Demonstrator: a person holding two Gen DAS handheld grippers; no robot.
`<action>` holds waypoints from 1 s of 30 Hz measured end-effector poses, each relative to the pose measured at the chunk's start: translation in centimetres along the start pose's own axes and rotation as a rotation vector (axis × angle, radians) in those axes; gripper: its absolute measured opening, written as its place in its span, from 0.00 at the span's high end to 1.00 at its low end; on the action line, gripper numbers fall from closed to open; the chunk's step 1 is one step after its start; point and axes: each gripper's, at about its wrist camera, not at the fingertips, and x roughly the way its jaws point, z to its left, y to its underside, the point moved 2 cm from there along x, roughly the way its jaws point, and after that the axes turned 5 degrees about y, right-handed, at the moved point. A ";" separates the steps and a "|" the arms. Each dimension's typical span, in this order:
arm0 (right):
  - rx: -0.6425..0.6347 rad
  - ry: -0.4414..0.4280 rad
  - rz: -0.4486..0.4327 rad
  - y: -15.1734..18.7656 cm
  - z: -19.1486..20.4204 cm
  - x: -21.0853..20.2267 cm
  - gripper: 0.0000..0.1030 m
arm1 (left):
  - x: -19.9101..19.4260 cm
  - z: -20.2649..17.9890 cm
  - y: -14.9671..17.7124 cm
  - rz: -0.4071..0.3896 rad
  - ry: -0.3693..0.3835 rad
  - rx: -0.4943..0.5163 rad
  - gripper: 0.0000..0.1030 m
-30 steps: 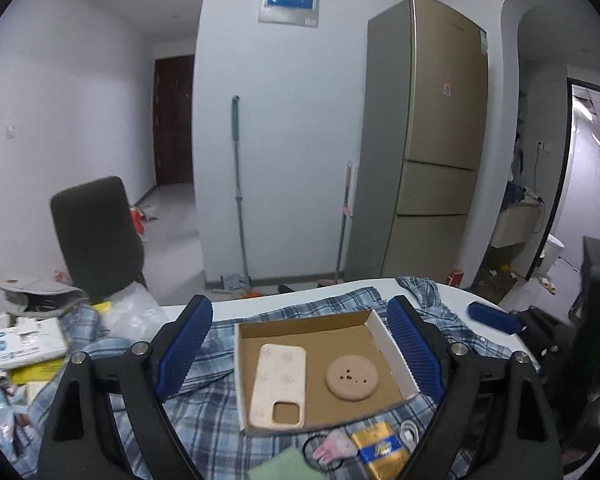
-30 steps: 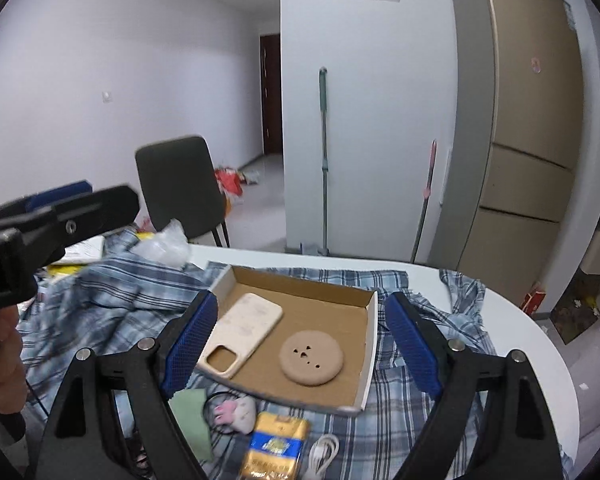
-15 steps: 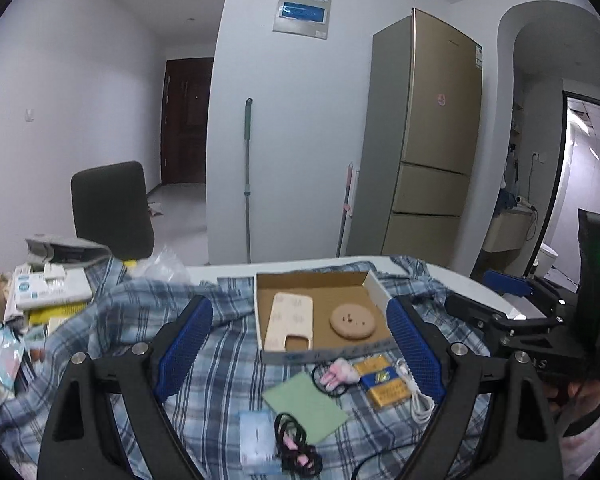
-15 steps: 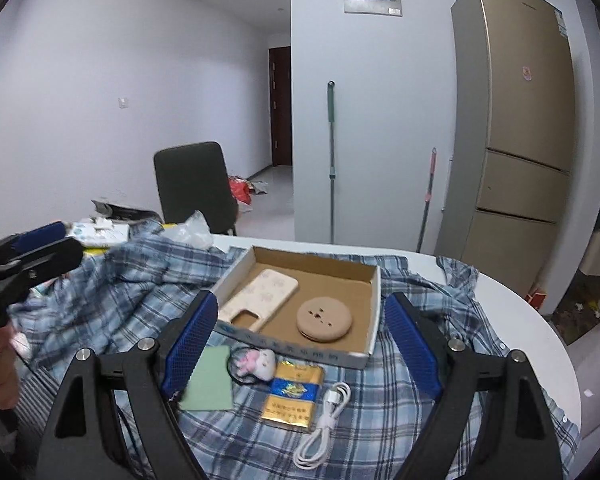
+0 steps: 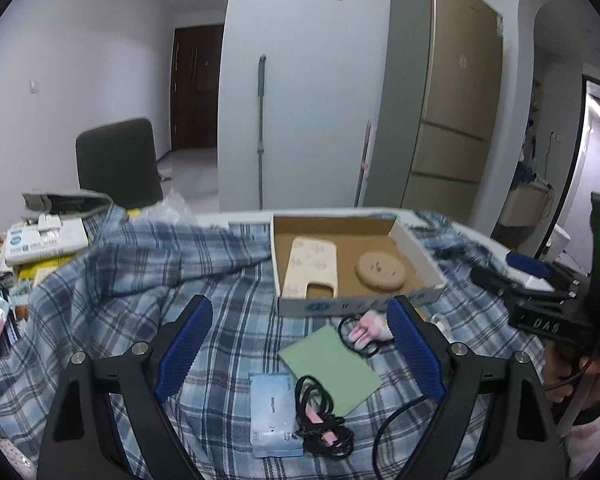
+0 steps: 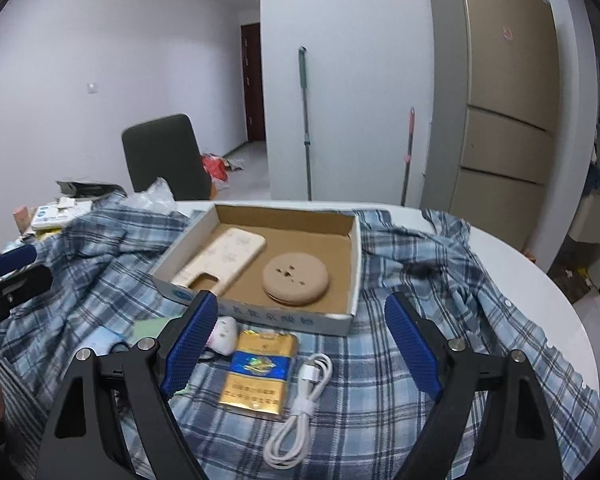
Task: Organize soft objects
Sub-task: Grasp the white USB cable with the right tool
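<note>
On the left of the table (image 6: 512,248), at about nine o'clock from the cardboard box (image 5: 416,246), a heap of packets and booklets (image 5: 40,240) sits against the rumpled plaid shirt (image 5: 140,264) that covers most of the tabletop. The left gripper (image 5: 300,354) hangs over the shirt with its blue pads spread wide and nothing between them. Below it, toward six o'clock from the box, lie a pale blue sachet (image 5: 274,416), a tangle of black and pink cord (image 5: 320,428) and a green sheet (image 5: 330,366); a small pink plush charm (image 5: 366,328) sits just in front of the box wall.

The box holds a cream phone case (image 6: 220,260) at its nine o'clock side and a round tan pad (image 6: 296,278) toward three o'clock — both lie flat, apart from each other.

Further right, the right gripper (image 6: 300,350) hovers above a gold cigarette pack (image 6: 258,374) and a coiled white cable (image 6: 300,400), both at the box's six o'clock. Its jaws are closing slightly, yet the pads press on nothing; it is empty.

My reading: the sorting is part done, two soft pieces boxed, and this is the approach to the next pick. The plush charm and the cords look like the remaining soft things. The next move calls for lowering one gripper onto a chosen piece, pads straddling it without snagging the shirt cloth underneath — a loose fold could easily come up with it.
</note>
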 end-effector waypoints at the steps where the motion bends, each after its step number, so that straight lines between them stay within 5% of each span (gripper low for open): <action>1: 0.003 0.004 0.015 0.2 -0.2 0.4 0.28 | 0.6 0.2 0.3 0.016 -0.004 -0.002 0.12; 13: 0.035 -0.003 0.285 3.1 -1.4 5.2 0.69 | 3.2 1.7 2.2 0.099 -0.048 -0.036 0.12; 17: 0.062 -0.052 0.374 3.8 -1.6 5.5 0.70 | 3.8 2.2 2.4 0.119 -0.062 -0.048 0.12; 23: 0.037 -0.066 0.407 4.8 -1.1 5.2 0.72 | 3.9 2.1 2.5 0.123 -0.063 -0.045 0.12; 25: 0.043 -0.050 0.422 5.3 -0.9 5.6 0.84 | 3.9 2.0 2.5 0.125 -0.068 -0.042 0.12; 30: 0.028 -0.059 0.433 5.7 -0.4 6.0 0.84 | 3.2 2.8 2.3 0.071 -0.110 -0.086 0.12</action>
